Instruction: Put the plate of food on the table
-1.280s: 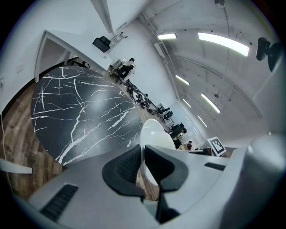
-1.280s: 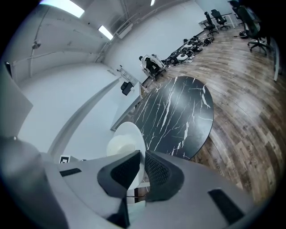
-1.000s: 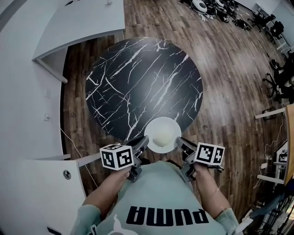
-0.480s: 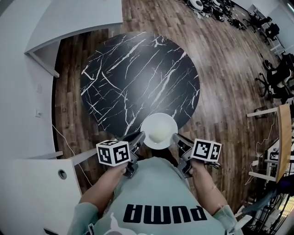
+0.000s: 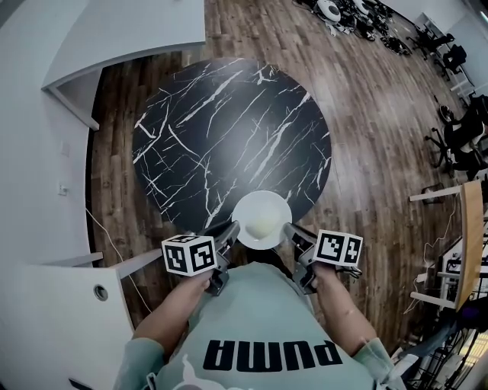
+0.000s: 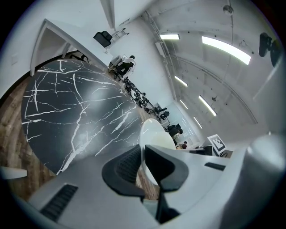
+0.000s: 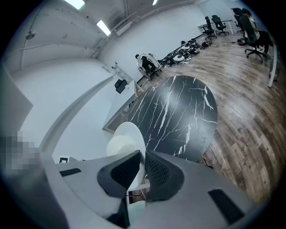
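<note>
A white plate with a pale mound of food hangs over the near edge of the round black marble table. My left gripper is shut on the plate's left rim, and my right gripper is shut on its right rim. In the left gripper view the plate passes edge-on between the dark jaws. The right gripper view shows the plate and food clamped the same way, with the table beyond.
Wooden floor surrounds the table. A white counter stands at the far left and a white cabinet at the near left. Office chairs and desks stand at the right. Equipment lies on the floor far back.
The plate and both grippers have moved slightly forward over the table's near edge. Both grippers have stayed shut on its rim.
</note>
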A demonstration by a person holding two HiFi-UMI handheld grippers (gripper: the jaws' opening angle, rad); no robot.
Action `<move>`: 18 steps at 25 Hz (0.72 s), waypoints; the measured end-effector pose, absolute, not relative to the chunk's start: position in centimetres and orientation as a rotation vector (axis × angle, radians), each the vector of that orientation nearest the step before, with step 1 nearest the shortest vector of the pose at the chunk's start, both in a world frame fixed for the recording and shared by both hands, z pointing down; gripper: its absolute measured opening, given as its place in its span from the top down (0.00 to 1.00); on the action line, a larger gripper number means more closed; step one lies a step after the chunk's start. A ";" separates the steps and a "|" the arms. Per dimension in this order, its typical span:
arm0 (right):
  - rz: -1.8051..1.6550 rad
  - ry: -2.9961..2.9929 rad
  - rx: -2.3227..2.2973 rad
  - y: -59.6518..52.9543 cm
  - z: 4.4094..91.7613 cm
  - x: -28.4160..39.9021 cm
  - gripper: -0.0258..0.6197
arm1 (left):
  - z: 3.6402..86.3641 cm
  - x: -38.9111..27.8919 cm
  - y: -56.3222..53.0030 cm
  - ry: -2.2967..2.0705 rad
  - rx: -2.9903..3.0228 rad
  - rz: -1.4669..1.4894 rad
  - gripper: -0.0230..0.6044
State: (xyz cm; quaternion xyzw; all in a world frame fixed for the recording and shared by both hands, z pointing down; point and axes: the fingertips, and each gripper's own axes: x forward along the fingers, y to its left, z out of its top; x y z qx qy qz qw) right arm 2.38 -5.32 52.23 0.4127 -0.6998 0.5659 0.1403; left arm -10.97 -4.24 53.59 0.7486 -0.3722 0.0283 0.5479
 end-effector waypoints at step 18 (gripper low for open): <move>1.672 -1.998 1.099 -11.6 54.8 5.8 0.90 | 55.8 -7.5 -9.6 -0.947 1.717 0.129 0.90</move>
